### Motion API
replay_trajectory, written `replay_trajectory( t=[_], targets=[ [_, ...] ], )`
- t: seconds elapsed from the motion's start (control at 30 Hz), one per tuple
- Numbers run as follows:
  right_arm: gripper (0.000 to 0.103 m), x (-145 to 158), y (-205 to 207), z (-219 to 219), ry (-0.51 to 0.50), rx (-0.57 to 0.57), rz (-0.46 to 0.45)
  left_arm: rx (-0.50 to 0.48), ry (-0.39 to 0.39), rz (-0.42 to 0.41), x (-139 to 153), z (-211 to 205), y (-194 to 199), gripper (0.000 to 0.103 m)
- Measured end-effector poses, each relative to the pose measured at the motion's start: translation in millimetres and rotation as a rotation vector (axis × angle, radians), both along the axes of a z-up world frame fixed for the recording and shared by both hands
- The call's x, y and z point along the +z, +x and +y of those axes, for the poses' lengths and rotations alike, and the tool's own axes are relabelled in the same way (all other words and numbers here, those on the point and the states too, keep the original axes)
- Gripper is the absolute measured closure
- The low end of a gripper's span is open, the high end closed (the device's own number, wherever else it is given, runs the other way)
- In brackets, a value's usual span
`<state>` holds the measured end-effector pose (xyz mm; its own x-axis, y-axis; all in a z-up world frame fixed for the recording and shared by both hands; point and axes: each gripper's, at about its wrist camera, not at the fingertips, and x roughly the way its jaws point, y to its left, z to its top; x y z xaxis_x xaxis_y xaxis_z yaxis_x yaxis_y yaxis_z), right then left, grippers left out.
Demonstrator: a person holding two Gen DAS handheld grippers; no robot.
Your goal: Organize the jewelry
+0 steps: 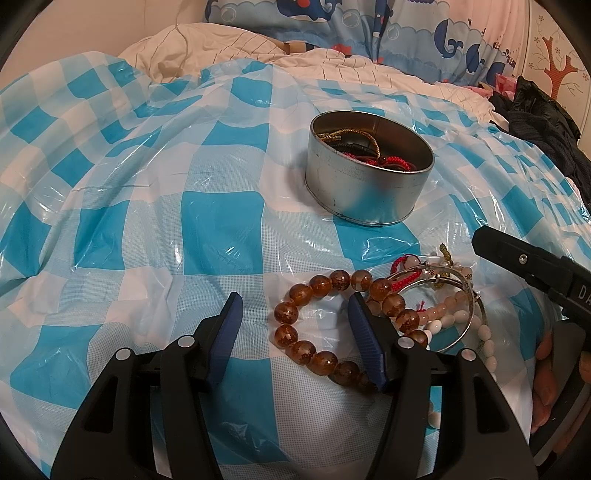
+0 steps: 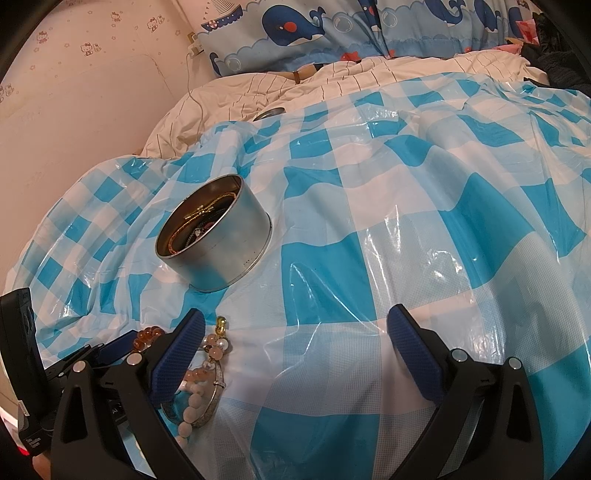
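A round metal tin (image 1: 369,173) holding gold and red cords stands on the blue-and-white checked plastic sheet (image 1: 147,221). It also shows in the right wrist view (image 2: 218,236). A pile of jewelry lies in front of it: an amber bead bracelet (image 1: 317,314), a silver bangle (image 1: 469,314), a red cord (image 1: 402,273) and pale pink and white beads (image 1: 447,314). My left gripper (image 1: 295,314) is open, its jaws straddling the left side of the amber bracelet. My right gripper (image 2: 295,332) is open and empty, the pale beads (image 2: 199,373) and bangle (image 2: 214,402) by its left finger.
The sheet covers a bed with a cream striped duvet (image 1: 229,48) and whale-print pillows (image 2: 314,33) at the back. Dark clothing (image 1: 543,125) lies at the far right. A wall (image 2: 92,74) with a charger cable (image 2: 192,85) runs along the left.
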<state>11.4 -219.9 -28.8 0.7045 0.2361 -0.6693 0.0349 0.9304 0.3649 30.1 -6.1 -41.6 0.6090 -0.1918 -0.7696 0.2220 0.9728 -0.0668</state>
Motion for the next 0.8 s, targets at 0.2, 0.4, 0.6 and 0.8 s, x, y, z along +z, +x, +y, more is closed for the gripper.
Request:
replay_trajectory(
  t=[0.2, 0.4, 0.6, 0.8],
  targets=[
    [0.008, 0.1, 0.0, -0.2, 0.001, 0.0, -0.001, 0.0, 0.0, 0.0, 0.1, -0.1, 0.2, 0.046],
    [0.008, 0.2, 0.1, -0.5, 0.001, 0.001, 0.0, 0.0, 0.001, 0.001, 0.1, -0.3, 0.4, 0.046],
    [0.008, 0.2, -0.1, -0.6, 0.002, 0.001, -0.001, 0.0, 0.004, 0.002, -0.2, -0.8, 0.7, 0.045],
    [0.008, 0.0, -0.3, -0.7, 0.003, 0.001, -0.002, 0.0, 0.005, 0.002, -0.9, -0.8, 0.8, 0.045]
  ],
)
